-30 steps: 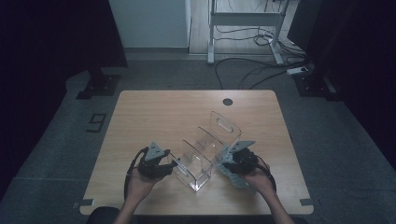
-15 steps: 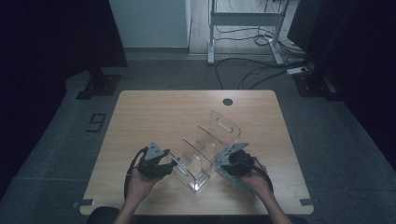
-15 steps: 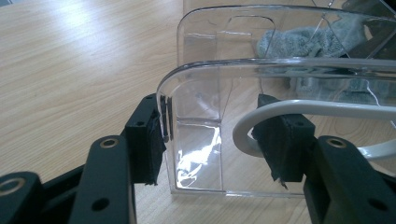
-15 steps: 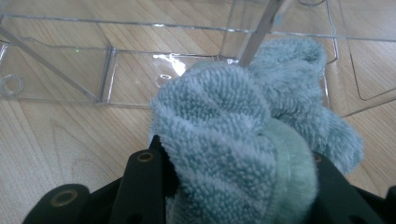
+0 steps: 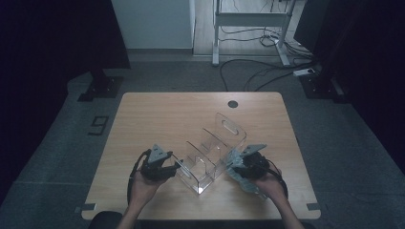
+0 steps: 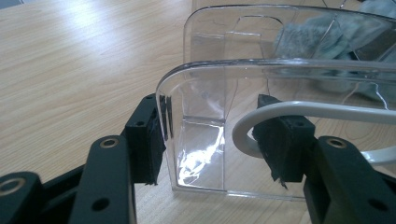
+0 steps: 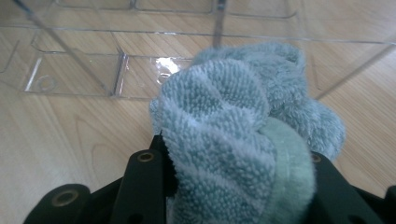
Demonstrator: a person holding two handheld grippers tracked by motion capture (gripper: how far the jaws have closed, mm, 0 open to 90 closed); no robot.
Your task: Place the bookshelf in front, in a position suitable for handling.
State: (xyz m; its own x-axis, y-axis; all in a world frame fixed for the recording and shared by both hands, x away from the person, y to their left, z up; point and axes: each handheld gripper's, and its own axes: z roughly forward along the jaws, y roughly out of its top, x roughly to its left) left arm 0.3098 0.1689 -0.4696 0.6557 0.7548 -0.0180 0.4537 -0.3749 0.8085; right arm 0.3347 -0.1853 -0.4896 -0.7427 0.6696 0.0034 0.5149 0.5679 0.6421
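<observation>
Jaws of the right gripper (image 7: 233, 154) clamped on a bunched teal cloth (image 7: 238, 140), just beside the clear acrylic organizer (image 5: 210, 152) on the table (image 5: 157, 114), long axis running diagonally. Left gripper (image 6: 215, 135) jaws pinching its near end wall.

Floor marking: a pale digit "9" (image 5: 98, 125) on the dark grey floor (image 5: 57, 157), seen in the high view.
Position: at about nine o'clock from the wooden table (image 5: 157, 109), just beside its left edge.
Other text: none legible.
</observation>
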